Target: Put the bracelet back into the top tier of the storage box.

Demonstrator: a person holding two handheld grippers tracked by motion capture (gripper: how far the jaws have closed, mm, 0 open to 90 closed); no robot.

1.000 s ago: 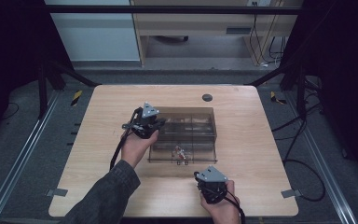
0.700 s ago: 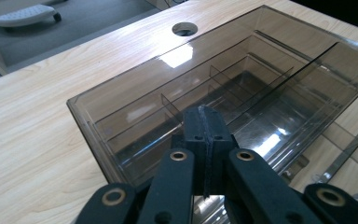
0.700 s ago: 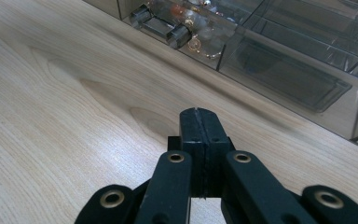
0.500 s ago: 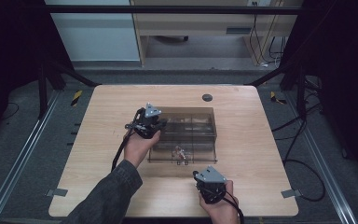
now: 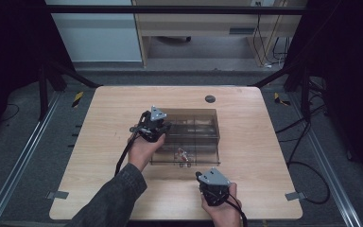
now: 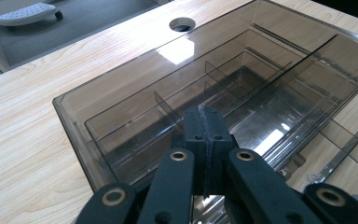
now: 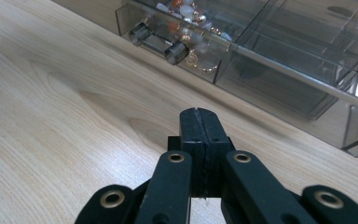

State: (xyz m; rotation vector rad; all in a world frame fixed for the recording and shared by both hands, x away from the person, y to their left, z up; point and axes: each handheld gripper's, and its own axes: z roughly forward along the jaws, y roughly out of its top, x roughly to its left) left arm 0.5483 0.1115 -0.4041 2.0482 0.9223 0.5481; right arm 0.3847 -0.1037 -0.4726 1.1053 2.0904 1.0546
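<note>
A smoky clear plastic organiser box [image 5: 194, 122] stands mid-table, its divided drawer [image 5: 184, 158] pulled out toward me. Beads and jewellery [image 5: 181, 153] lie in the drawer's front compartment. My left gripper [image 5: 163, 127] is shut and empty, held over the box's near-left top corner; in the left gripper view its tips [image 6: 204, 113] hover above the box lid [image 6: 135, 88]. My right gripper [image 5: 202, 176] is shut and empty, low over the table in front of the drawer. In the right gripper view its tips [image 7: 199, 112] point toward the drawer front, with the handle [image 7: 158, 41] and beads [image 7: 186, 11] beyond.
A round cable hole [image 5: 210, 99] sits in the wooden tabletop [image 5: 113, 113] behind the box, the same hole [image 6: 182, 23] in the left gripper view. Dark frame posts stand at both sides. Cables trail on the floor at right.
My left gripper has edged slightly to the right over the box's corner. The right gripper has stayed still.
</note>
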